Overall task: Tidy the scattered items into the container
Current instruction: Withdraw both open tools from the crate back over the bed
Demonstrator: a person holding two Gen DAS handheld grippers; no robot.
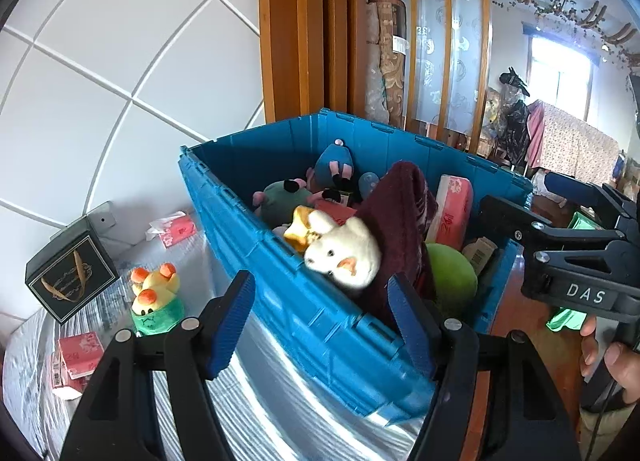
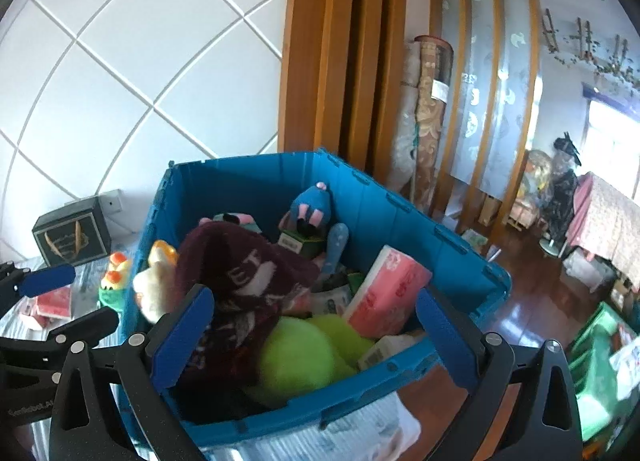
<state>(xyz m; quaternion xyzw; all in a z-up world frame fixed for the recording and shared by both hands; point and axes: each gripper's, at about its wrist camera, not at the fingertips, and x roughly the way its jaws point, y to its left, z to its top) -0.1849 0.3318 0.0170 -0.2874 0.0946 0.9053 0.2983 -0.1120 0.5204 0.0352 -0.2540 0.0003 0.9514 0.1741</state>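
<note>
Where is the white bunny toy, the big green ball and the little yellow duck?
white bunny toy (image 1: 344, 255), left wrist view, on its face.
green ball (image 2: 296, 357), right wrist view, on its fuzzy middle.
yellow duck (image 1: 154, 293), left wrist view, on its head, outside the crate.

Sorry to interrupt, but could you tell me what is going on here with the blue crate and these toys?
A person is tidying scattered things into the blue crate with two tools. The left hand-held gripper and the right hand-held gripper both hover open and empty at its near rim. The crate already holds plush toys, a maroon towel, a green ball and a pink tissue pack. A yellow plush and a black gift box remain outside.
</note>
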